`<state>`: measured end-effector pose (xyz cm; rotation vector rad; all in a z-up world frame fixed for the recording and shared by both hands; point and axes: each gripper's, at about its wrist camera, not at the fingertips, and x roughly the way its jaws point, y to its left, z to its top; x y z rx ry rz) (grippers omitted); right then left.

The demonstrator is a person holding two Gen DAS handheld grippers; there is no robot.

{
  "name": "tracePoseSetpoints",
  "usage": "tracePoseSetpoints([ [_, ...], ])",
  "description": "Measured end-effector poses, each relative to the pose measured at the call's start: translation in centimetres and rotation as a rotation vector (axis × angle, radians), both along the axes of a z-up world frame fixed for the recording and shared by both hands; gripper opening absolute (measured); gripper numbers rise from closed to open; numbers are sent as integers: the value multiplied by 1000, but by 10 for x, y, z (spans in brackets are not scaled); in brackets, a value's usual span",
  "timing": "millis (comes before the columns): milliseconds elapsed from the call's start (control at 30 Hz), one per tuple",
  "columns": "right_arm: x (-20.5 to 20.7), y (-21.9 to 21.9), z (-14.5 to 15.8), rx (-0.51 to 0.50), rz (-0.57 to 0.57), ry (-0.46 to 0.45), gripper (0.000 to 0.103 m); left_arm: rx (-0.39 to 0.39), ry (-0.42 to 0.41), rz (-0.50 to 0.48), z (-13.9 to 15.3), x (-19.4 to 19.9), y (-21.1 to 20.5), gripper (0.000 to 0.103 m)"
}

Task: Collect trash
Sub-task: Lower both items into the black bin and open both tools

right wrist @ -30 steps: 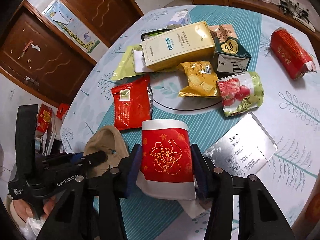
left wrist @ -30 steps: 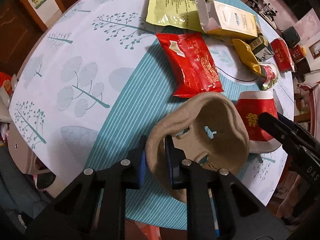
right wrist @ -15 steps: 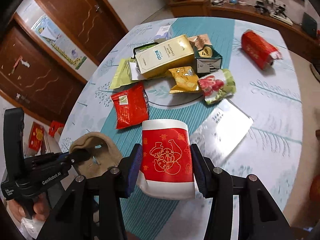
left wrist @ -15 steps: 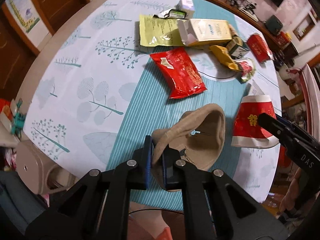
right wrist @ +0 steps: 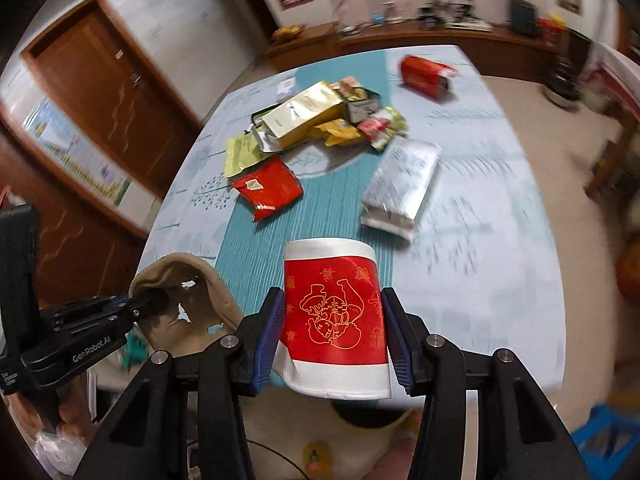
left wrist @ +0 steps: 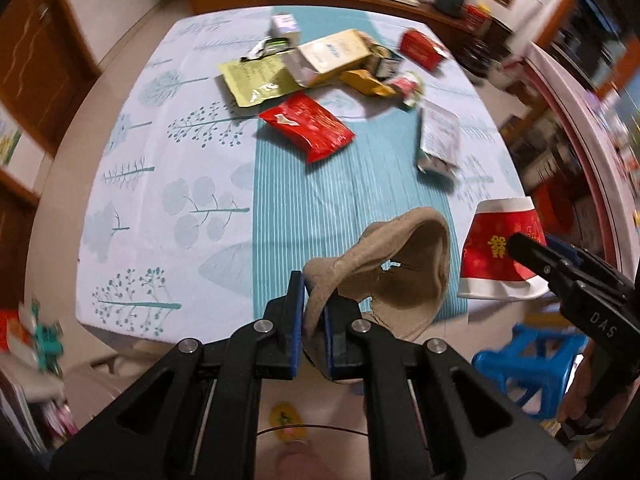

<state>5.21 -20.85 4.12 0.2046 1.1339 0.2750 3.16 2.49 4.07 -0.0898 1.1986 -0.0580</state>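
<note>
Two pieces of trash are held clear of the surface (left wrist: pixel 168 184). A torn tan pulp tray (left wrist: pixel 404 276) is pinched by its rim in the left tool (left wrist: pixel 310 328); a red paper cup (right wrist: pixel 334 320) is clamped across its sides in the right tool (right wrist: pixel 332 340). Both grips are best kept firm until a bin, not in view, is reached; wrappers (left wrist: pixel 308 126) remain to be collected.

Left gripper (left wrist: pixel 314 322) pointing steeply down, jaws pinched nearly together, right gripper (right wrist: pixel 332 338) angled down, jaws part-way apart
</note>
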Motion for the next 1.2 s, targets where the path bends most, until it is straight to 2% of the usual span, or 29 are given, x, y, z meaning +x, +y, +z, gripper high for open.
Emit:
tracePoseSetpoints([
  [67, -29, 4, 0, -7, -58, 10, 48, 9, -21, -48, 4, -17, 2, 6],
  [267, -105, 22, 0, -57, -137, 3, 48, 9, -52, -152, 2, -62, 0, 6],
  [400, -146, 22, -11, -58, -197, 41, 48, 16, -38, -206, -7, -89, -10, 6],
  [633, -185, 15, -44, -87, -237, 106, 48, 55, -37, -243, -32, -113, -31, 6],
  [833, -192, 1, -105, -99, -271, 153, 48, 87, -23, -239, -86, -119, -56, 6],
  [1200, -186, -19, -285, -87, -257, 234, 49, 161, -15, -249, -246, -112, -95, 6],
])
